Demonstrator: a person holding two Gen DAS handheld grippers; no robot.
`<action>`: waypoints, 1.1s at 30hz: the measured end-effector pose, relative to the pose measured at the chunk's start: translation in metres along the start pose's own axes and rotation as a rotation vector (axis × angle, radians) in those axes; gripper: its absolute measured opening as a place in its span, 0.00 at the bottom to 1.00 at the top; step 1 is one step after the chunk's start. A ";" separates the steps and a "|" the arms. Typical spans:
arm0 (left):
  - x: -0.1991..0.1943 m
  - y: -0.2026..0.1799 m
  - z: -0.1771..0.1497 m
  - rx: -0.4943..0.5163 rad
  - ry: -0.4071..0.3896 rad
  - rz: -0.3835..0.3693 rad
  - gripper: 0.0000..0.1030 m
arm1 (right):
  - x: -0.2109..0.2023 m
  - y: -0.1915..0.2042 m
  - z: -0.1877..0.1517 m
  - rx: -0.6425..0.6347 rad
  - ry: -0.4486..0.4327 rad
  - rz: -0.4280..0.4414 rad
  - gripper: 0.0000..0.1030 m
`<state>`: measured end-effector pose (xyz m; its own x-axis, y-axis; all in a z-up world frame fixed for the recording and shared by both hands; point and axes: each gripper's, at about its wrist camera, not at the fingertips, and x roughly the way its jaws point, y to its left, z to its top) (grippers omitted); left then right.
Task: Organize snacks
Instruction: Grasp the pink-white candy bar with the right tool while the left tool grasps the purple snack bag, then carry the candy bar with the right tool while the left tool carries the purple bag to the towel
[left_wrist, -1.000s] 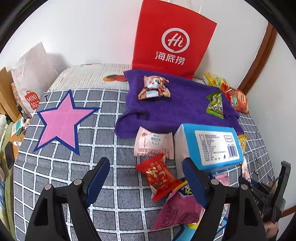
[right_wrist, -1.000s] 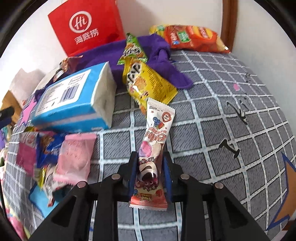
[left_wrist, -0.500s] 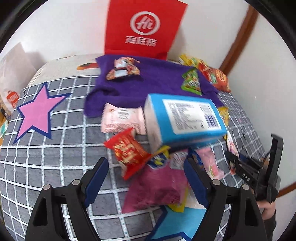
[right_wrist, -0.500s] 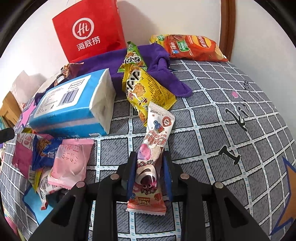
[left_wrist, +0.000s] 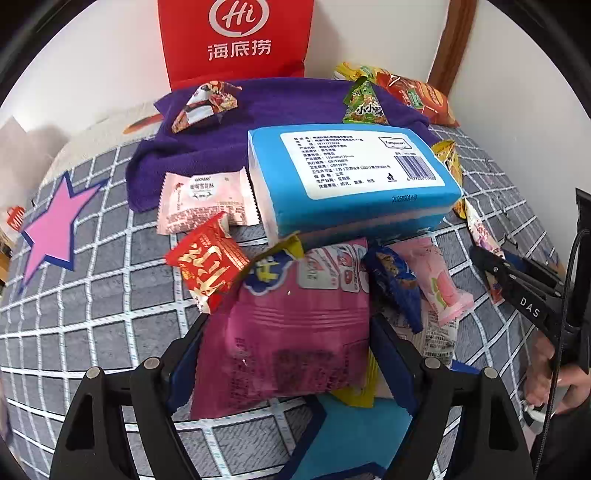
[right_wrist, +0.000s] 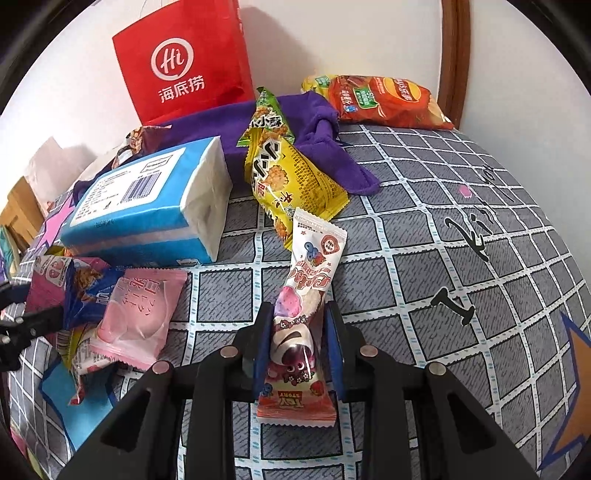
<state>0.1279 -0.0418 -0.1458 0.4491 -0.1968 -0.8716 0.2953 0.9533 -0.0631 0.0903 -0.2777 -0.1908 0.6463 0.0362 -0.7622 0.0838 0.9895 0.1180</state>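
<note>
My left gripper (left_wrist: 291, 332) is open, its jaws on either side of a magenta snack bag (left_wrist: 295, 332) in a pile of snacks. A red packet (left_wrist: 207, 262), a pink packet (left_wrist: 205, 199) and a blue tissue pack (left_wrist: 351, 181) lie just beyond. My right gripper (right_wrist: 297, 332) is shut on a long white and pink candy packet (right_wrist: 303, 314), held just over the checked cover. A yellow snack bag (right_wrist: 291, 177) and a pink mochi packet (right_wrist: 136, 314) lie near it.
A purple towel (left_wrist: 280, 107) lies at the back with a small snack (left_wrist: 205, 105) and a green packet (left_wrist: 364, 105) on it. A red paper bag (left_wrist: 236, 40) stands against the wall. An orange chips bag (right_wrist: 380, 101) lies in the back right corner.
My left gripper has moved forward and right, from near the red packet to around the magenta bag. My right gripper has kept its hold on the candy packet and shifted slightly.
</note>
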 end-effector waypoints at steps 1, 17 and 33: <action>0.000 0.002 0.000 -0.010 -0.001 -0.015 0.77 | 0.000 -0.001 0.000 0.002 0.002 0.002 0.26; -0.053 0.019 0.012 0.037 -0.103 -0.092 0.65 | -0.044 0.005 0.008 0.069 -0.010 -0.039 0.19; -0.091 0.044 0.033 0.022 -0.177 -0.152 0.65 | -0.126 0.039 0.029 0.145 -0.097 -0.042 0.19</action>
<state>0.1284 0.0106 -0.0533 0.5387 -0.3766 -0.7536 0.3881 0.9049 -0.1747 0.0340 -0.2481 -0.0721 0.7098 -0.0254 -0.7039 0.2160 0.9590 0.1832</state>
